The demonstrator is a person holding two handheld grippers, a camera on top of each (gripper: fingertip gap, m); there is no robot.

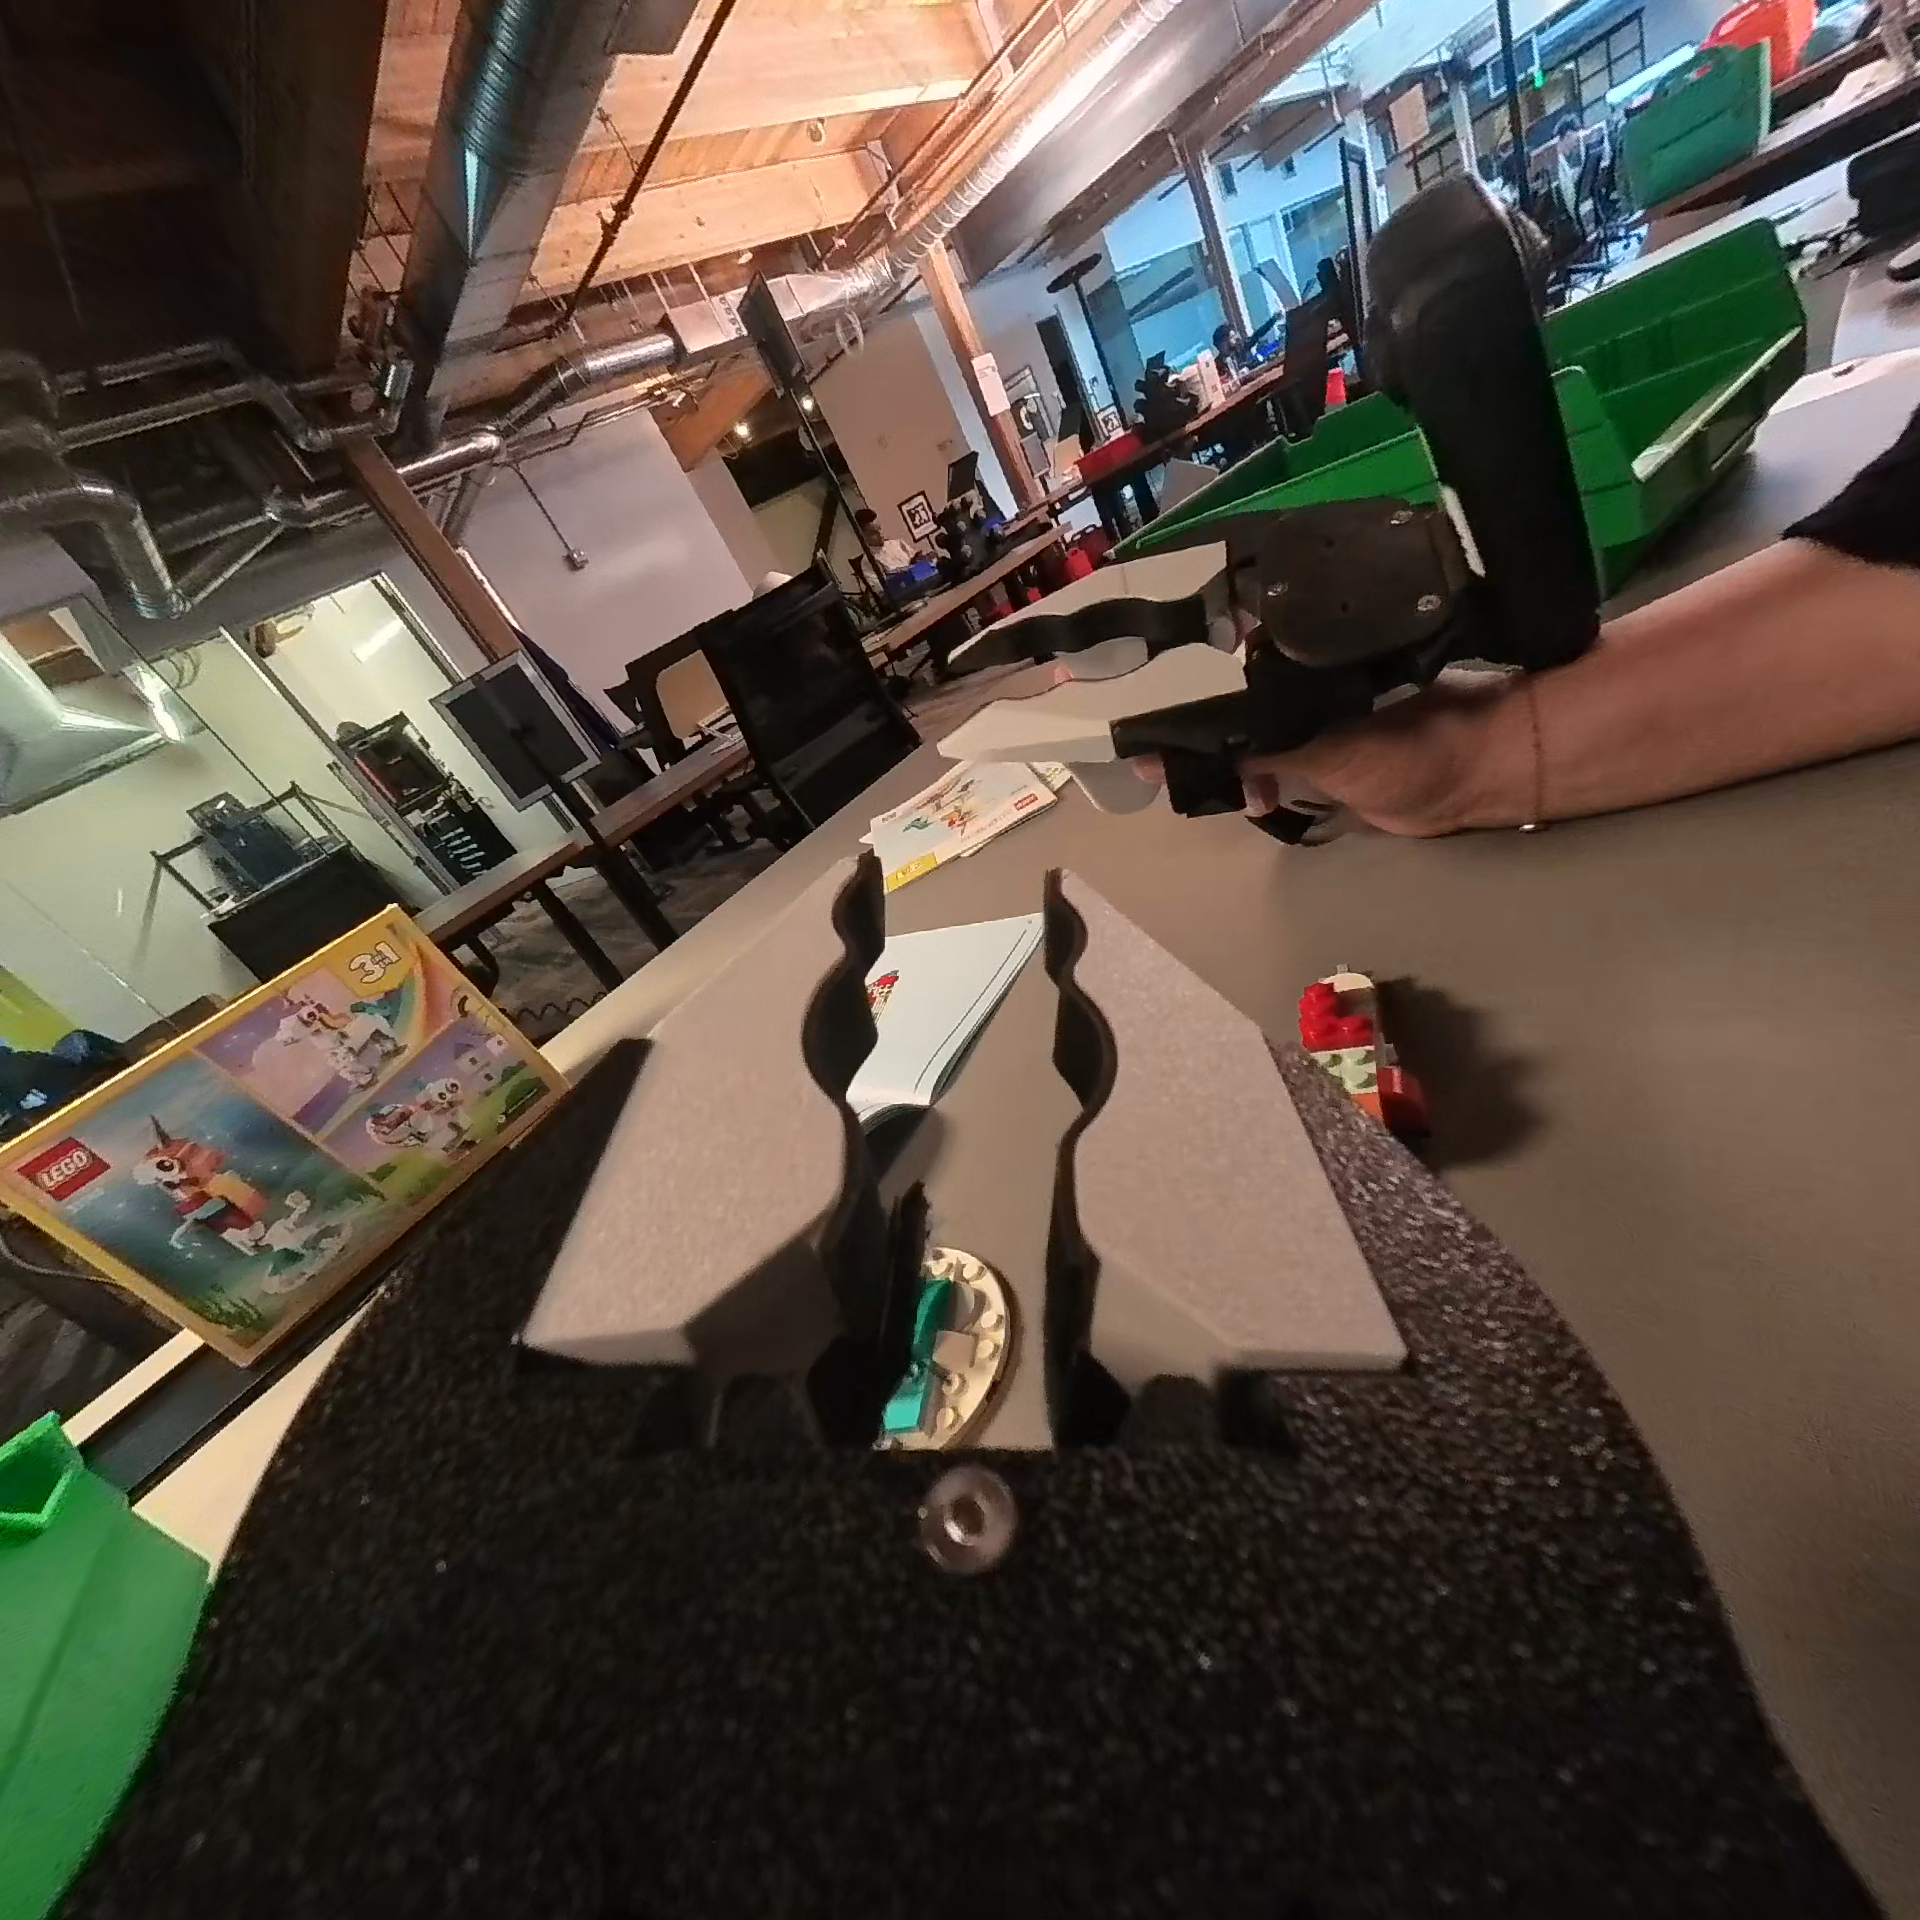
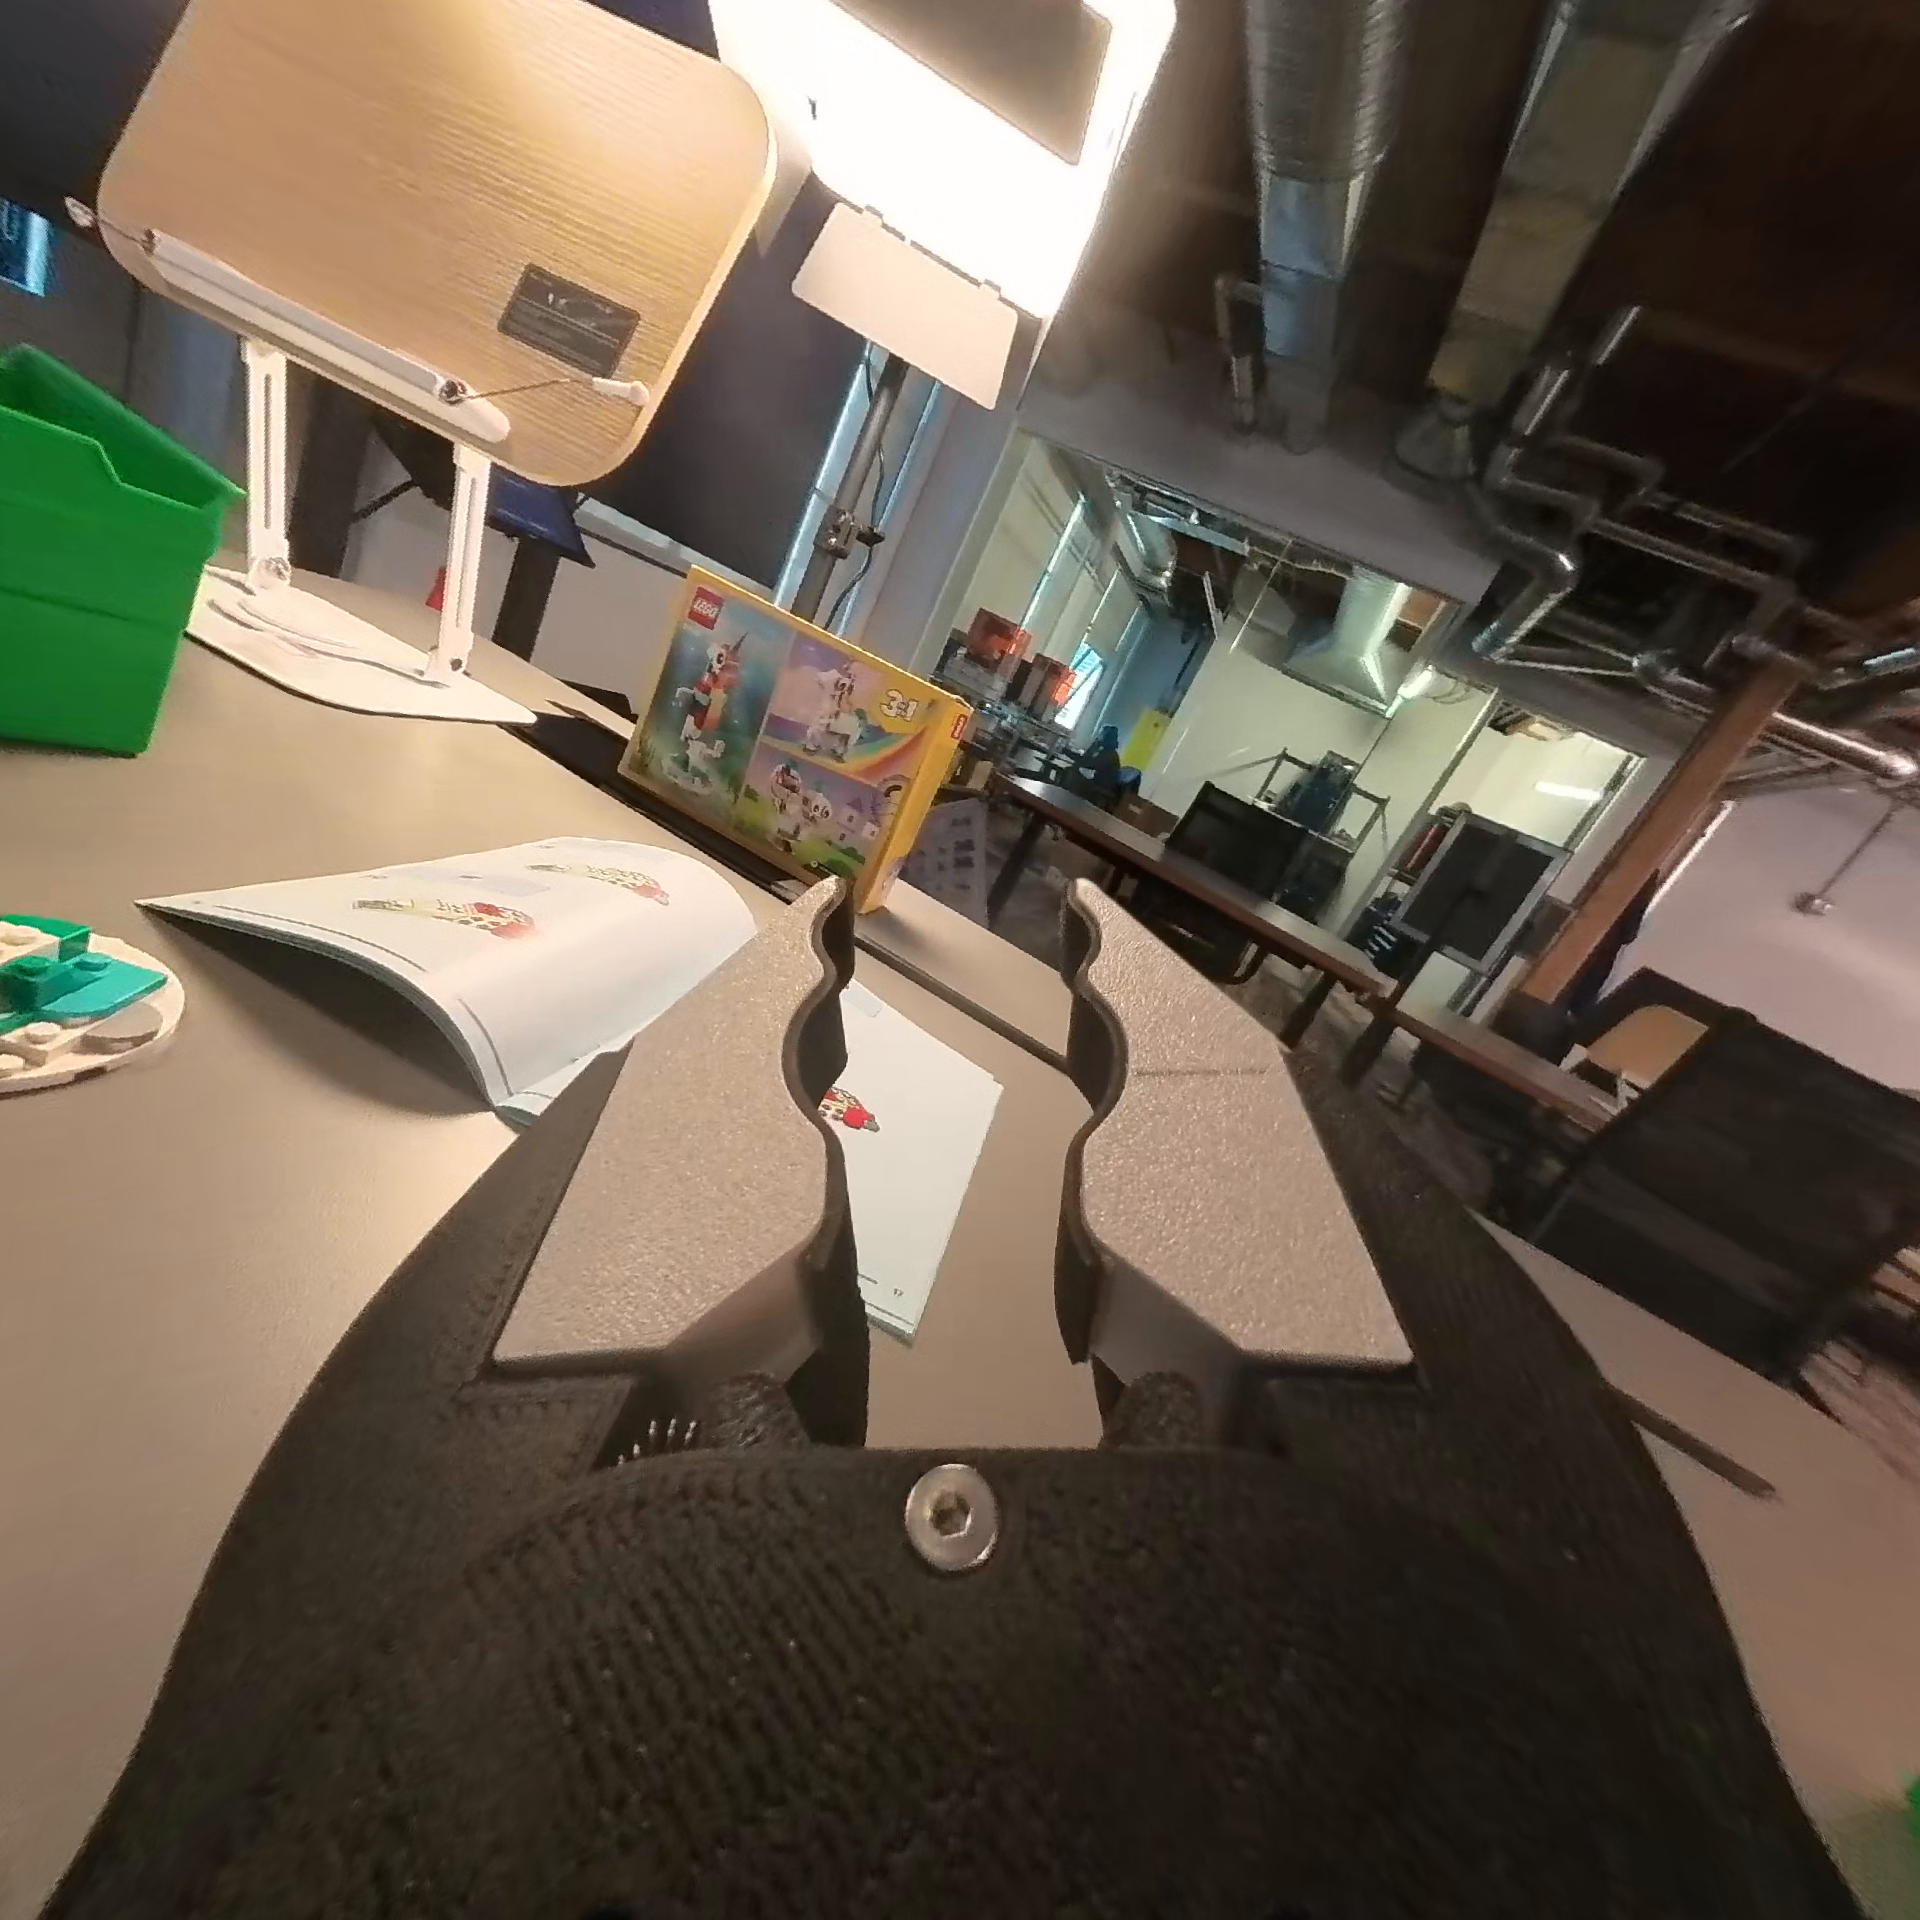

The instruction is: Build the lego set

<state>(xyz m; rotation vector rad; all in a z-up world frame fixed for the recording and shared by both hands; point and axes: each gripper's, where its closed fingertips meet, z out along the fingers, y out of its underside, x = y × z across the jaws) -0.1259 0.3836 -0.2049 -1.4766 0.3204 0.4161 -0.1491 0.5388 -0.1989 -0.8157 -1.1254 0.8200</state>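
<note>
Left gripper (image 1: 961,925) fingers spread above round base (image 1: 951,1351); right gripper (image 2: 956,925) fingers spread, empty (booklet (image 2: 468,956) lies open for reference).

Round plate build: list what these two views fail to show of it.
- Left wrist view: the round plate shows only through the gap of the left claw; the fingers hide its sides.
- Right wrist view: the picture's left edge cuts it off.

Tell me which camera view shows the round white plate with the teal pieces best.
The right wrist view: the round white plate lies unobstructed at the left edge, though partly cropped. In the left wrist view the plate shows only through the gap between the left gripper jaws.
</note>
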